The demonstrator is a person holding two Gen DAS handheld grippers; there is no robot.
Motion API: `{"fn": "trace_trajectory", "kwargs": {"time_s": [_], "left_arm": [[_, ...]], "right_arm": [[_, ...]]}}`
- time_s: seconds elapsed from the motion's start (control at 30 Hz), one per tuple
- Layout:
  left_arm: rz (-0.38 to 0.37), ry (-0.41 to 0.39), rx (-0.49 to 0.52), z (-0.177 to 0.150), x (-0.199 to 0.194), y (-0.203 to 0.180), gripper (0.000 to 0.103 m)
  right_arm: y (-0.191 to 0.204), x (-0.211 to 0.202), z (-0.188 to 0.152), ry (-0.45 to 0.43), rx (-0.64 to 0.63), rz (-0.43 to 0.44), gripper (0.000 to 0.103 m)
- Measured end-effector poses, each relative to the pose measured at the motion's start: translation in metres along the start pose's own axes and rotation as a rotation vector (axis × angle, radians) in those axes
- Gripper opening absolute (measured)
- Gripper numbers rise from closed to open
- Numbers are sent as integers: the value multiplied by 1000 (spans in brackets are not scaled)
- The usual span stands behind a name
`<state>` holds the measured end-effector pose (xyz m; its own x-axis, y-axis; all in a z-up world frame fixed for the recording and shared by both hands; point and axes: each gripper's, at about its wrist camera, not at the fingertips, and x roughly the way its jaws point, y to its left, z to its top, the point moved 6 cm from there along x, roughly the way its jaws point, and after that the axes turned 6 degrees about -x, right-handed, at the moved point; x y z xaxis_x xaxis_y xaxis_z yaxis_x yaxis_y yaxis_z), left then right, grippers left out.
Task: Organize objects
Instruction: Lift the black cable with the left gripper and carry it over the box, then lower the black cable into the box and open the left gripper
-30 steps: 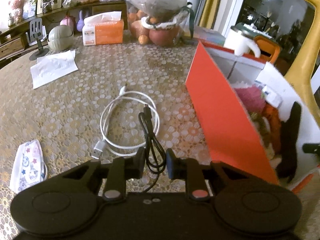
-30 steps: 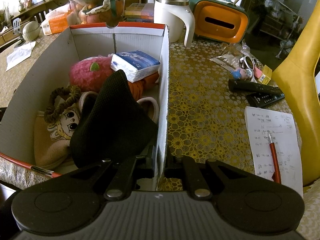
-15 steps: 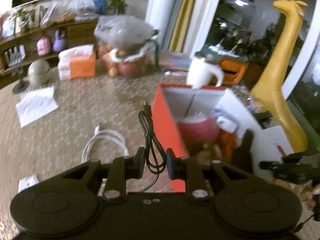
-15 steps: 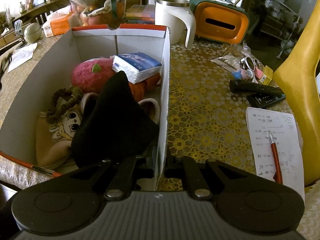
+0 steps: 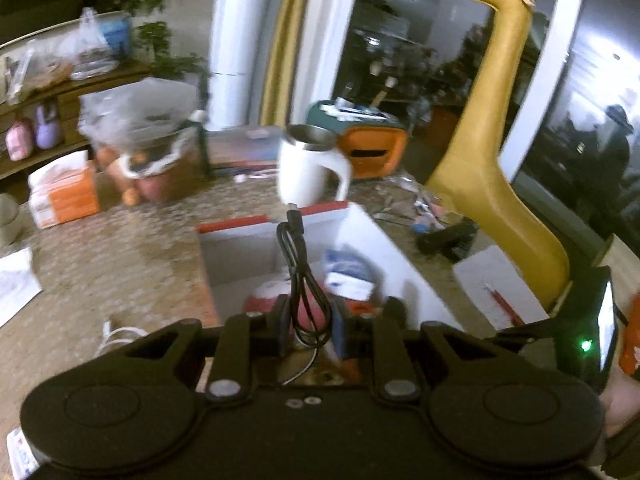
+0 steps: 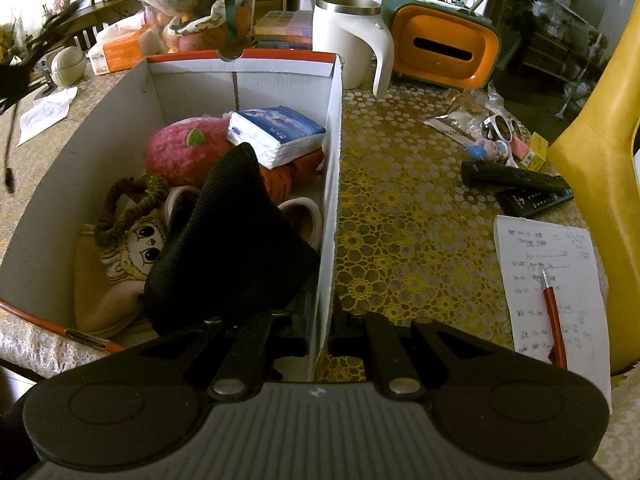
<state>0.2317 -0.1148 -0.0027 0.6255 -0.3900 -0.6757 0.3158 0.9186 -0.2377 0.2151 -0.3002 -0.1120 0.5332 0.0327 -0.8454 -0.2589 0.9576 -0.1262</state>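
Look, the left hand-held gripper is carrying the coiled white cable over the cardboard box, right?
Not quite: the left wrist view shows the left hand-held gripper carrying a coiled black cable over the cardboard box. The white cable lies on the table.

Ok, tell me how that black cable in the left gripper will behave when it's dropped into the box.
The black cable looks thin and floppy: its loop bows between the left gripper fingers, so it will probably slump and uncoil. It seems light, likely settling on the soft items in the box rather than sinking between them.
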Motion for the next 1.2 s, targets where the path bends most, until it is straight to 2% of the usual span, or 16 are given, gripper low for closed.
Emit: {"fn": "trace_trajectory", "kwargs": {"time_s": [0.27, 0.77, 1.2], "left_arm": [[12, 99, 72, -12, 45, -32, 19], [107, 223, 156, -40, 101, -40, 19], [120, 289, 130, -49, 123, -32, 20]], "right_arm": [[-2, -1, -1, -7, 7, 15, 8], [-4, -8, -4, -27, 12, 48, 8], [-6, -7, -6, -27, 20, 62, 8]]}}
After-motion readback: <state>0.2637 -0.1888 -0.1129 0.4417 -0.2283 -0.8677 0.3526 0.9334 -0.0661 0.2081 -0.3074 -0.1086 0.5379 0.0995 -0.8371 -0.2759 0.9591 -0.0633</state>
